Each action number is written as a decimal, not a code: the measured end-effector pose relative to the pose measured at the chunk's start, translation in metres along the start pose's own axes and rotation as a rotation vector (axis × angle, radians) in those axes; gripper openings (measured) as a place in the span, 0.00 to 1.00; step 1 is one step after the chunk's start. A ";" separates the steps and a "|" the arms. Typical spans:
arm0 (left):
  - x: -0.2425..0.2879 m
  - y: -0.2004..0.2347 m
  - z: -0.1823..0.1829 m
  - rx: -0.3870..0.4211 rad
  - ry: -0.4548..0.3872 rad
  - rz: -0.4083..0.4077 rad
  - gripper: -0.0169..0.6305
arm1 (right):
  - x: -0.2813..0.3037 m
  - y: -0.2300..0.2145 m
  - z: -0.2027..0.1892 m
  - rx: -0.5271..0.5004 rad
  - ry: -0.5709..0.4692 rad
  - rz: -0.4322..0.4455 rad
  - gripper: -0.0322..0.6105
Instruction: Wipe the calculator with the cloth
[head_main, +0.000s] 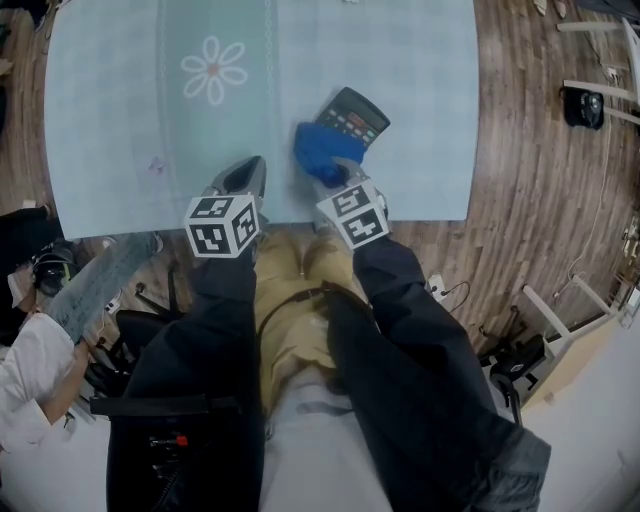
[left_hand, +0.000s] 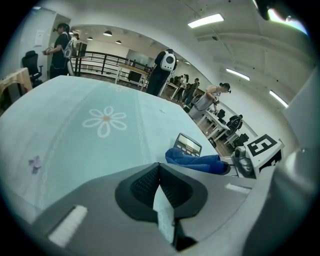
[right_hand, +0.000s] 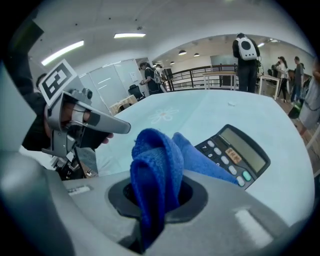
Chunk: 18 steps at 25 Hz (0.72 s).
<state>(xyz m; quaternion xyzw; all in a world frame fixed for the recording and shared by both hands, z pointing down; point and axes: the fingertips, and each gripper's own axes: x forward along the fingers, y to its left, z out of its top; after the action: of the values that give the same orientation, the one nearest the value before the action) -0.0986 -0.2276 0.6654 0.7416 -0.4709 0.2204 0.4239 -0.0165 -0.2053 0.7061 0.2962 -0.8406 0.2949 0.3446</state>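
Note:
A dark calculator (head_main: 350, 115) lies tilted on the pale blue tablecloth (head_main: 130, 120), near the front right. A bunched blue cloth (head_main: 318, 150) covers its near end. My right gripper (head_main: 336, 173) is shut on that cloth. In the right gripper view the cloth (right_hand: 156, 172) stands up folded between the jaws, with the calculator's keys and display (right_hand: 239, 154) just beyond. My left gripper (head_main: 247, 174) sits at the table's front edge, left of the cloth and apart from it. Its jaws (left_hand: 159, 171) are shut and hold nothing. From there the cloth (left_hand: 196, 162) and calculator (left_hand: 188, 144) lie to the right.
A white flower print (head_main: 214, 69) marks the cloth's middle. The table's front edge (head_main: 130, 226) runs just below both grippers. A person's arm (head_main: 40, 370) and gear sit at lower left. Wooden floor with furniture (head_main: 560, 320) lies to the right. Several people stand in the background.

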 end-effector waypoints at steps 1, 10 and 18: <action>-0.001 0.000 -0.001 -0.001 -0.001 0.001 0.02 | -0.003 0.005 0.000 0.009 -0.008 0.010 0.13; -0.010 -0.011 0.025 0.031 -0.028 -0.006 0.02 | -0.070 -0.010 0.044 0.106 -0.189 -0.012 0.13; -0.006 -0.021 0.073 0.086 -0.076 -0.025 0.02 | -0.107 -0.082 0.104 -0.024 -0.285 -0.235 0.13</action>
<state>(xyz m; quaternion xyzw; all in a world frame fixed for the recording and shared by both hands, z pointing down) -0.0879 -0.2812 0.6124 0.7728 -0.4673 0.2067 0.3764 0.0618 -0.2999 0.5878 0.4271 -0.8439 0.1978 0.2577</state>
